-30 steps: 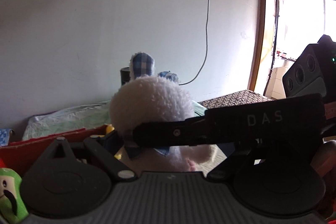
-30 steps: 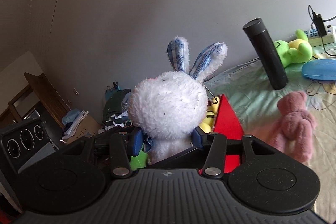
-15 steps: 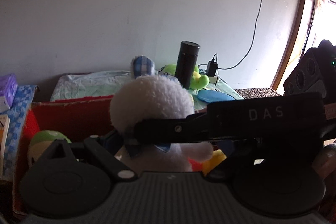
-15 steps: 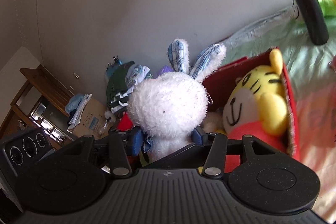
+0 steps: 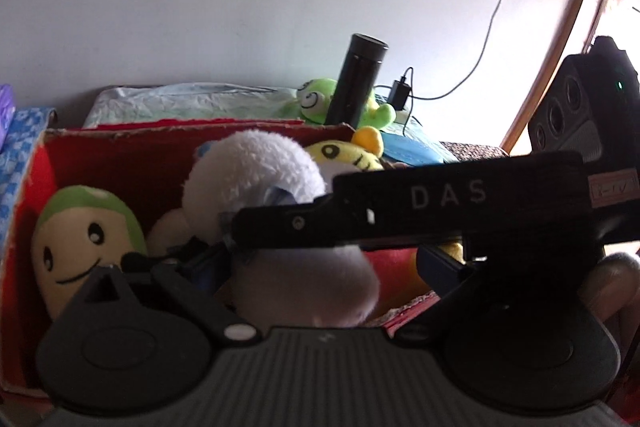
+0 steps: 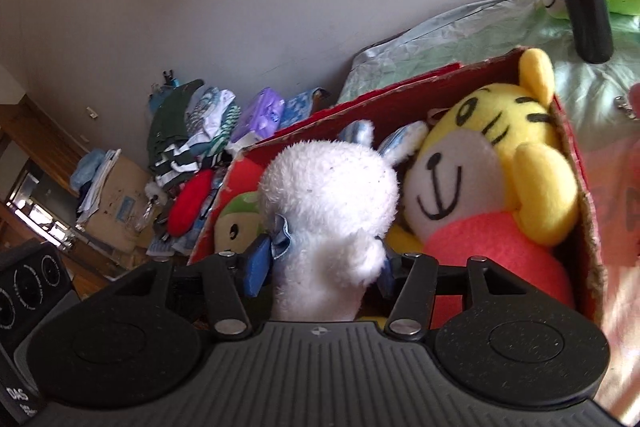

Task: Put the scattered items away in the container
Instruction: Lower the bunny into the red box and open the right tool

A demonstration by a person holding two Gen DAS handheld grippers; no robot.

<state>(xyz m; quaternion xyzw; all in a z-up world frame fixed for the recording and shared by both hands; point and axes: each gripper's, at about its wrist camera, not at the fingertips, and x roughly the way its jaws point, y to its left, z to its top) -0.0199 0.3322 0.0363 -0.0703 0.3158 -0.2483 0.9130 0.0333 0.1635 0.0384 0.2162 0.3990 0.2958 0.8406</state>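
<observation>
- The right claw (image 6: 320, 267) has the white rabbit (image 6: 328, 211) between its blue pads (image 6: 256, 265). Its jaws have just been opening, and in the right view the near pad seems to stand just off the plush, so I read the grip as let go, or very nearly.
- The left claw (image 5: 320, 263) has also just been opening, with the rabbit (image 5: 256, 183) between its jaws. Its right finger (image 5: 438, 263) stands clear of the plush, so it reads as released.
- The step in hand, as I judge it, is dropping the rabbit into the box (image 6: 576, 163). To do it well, spread both claws fully before pulling back, so no fur or bow snags on a pad, and draw them back along their own line rather than sideways.
- The rabbit is inside the red cardboard box (image 5: 120, 147), upright, its back to both cameras. It sits between the green-capped doll (image 5: 80, 243) and the tiger (image 6: 492, 163), pressed against the tiger.
- It is white and fluffy, soft enough to slump once freed, with checked blue ears (image 6: 360, 131) and a pale blue bow (image 6: 282, 235) at the neck.
- Beyond the box, on the bed (image 5: 180, 103), stand a black flask (image 5: 356, 79) and a green frog (image 5: 316, 99), still outside the box.
</observation>
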